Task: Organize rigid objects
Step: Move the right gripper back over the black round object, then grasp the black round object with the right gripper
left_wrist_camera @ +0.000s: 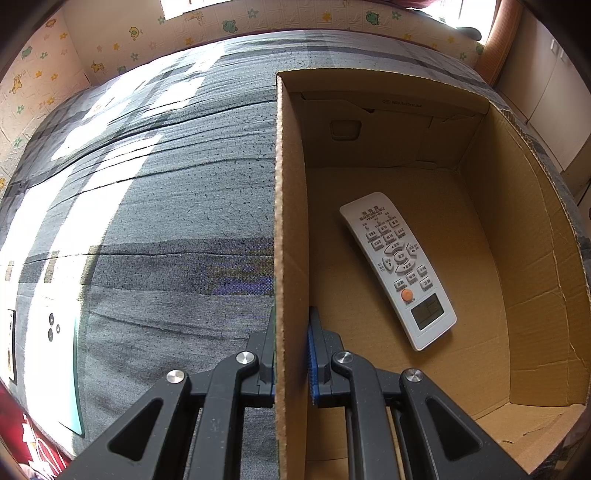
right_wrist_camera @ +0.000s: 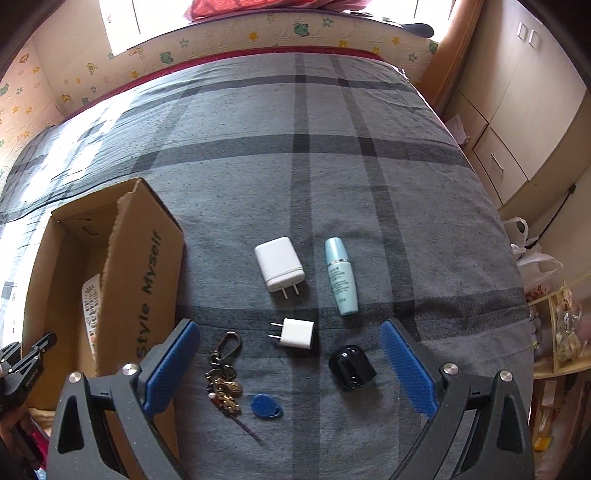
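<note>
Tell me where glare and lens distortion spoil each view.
Left wrist view: sunlight washes out patches of the blanket, and the fisheye bows the box wall and the remote. Right wrist view: the window is blown out, the blanket's edges curve, and the small things between the tool's fingers stay sharp.

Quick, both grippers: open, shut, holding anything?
Left gripper: shut on the cardboard box wall.
Right gripper: open, holding nothing.
</note>
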`<state>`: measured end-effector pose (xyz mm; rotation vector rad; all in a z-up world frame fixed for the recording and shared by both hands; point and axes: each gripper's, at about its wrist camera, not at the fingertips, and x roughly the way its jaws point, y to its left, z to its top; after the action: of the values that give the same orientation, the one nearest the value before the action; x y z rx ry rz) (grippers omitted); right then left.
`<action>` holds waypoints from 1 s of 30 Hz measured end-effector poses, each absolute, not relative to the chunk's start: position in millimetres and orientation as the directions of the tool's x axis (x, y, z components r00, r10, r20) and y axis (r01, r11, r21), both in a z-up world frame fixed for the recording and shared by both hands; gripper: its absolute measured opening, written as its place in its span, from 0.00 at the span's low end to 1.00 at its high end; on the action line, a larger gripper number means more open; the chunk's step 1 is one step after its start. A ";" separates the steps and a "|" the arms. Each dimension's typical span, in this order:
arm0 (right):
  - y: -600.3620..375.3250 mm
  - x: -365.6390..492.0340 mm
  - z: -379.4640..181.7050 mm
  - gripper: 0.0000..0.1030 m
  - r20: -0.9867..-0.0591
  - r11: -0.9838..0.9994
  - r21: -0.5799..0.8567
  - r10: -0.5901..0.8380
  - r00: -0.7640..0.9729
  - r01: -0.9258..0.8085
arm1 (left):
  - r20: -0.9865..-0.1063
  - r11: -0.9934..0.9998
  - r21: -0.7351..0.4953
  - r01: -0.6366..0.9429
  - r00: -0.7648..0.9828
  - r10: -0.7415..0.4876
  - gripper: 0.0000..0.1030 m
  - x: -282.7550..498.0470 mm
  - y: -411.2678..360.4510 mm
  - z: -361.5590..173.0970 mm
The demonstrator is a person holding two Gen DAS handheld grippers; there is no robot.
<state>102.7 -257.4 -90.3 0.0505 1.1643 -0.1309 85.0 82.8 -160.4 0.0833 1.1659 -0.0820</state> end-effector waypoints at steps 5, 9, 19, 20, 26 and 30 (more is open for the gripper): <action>-279.9 102.9 -116.4 0.97 -0.931 0.984 -0.042 -0.103 0.351 0.176 | -0.920 0.994 0.021 0.106 0.391 -0.022 0.12 84.9 83.1 -161.1; -293.9 102.5 -138.8 0.97 -0.942 0.979 -0.045 -0.108 0.319 0.199 | -0.920 0.994 0.026 0.108 0.392 -0.018 0.12 84.9 82.2 -160.9; -314.4 102.5 -184.1 0.96 -0.966 0.971 -0.053 -0.109 0.234 0.233 | -0.919 0.994 0.030 0.110 0.394 -0.016 0.12 84.0 81.8 -161.5; -315.1 102.3 -185.7 0.96 -0.967 0.971 -0.053 -0.109 0.231 0.235 | -0.918 0.994 0.029 0.110 0.395 -0.017 0.12 83.6 81.7 -161.4; -319.7 100.3 -193.1 0.81 -0.975 0.971 -0.028 -0.079 0.206 0.237 | -0.917 0.992 0.049 0.118 0.399 -0.002 0.12 81.9 77.8 -160.9; -329.2 97.6 -202.0 0.50 -0.982 0.968 0.011 -0.036 0.185 0.250 | -0.916 0.992 0.045 0.120 0.402 -0.007 0.12 81.0 78.8 -161.2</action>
<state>97.6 -329.2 -202.0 0.1840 1.3722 -0.2036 81.0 78.8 -161.2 0.1092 1.1555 -0.0802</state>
